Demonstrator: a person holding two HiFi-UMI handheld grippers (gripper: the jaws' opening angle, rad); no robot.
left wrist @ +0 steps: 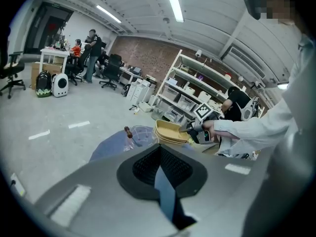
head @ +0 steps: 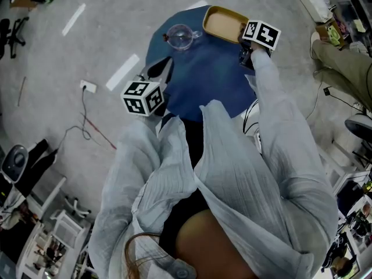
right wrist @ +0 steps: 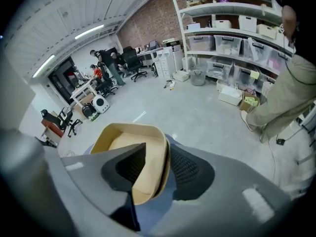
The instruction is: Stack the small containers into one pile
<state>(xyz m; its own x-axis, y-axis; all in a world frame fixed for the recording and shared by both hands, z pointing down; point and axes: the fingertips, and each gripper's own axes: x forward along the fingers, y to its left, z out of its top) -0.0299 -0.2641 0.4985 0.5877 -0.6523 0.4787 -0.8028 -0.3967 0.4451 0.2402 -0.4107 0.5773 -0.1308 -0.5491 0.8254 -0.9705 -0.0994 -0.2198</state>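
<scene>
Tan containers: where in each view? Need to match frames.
Head view: tan containers at top, right of centre, at the far edge of the blue table.
Left gripper view: tan containers at centre, beyond the left tool.
Right gripper view: tan containers centre-left, rim between the right tool jaws.
Shared landmark: blue table under them.

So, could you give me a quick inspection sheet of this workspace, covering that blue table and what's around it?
Surface: round blue table, mostly bare.
Job's things: tan containers, stacked in one pile at the table's far edge.
Clutter: clear handled cup beside the pile.
Grippers: right gripper open, with the top container's wall between its jaws and the pads not pressing; left gripper shut and empty, held back from the pile.
Cables: white cable trailing on the floor left of the table.
Surroundings: shelves with storage bins, office chairs, people at desks far off.
</scene>
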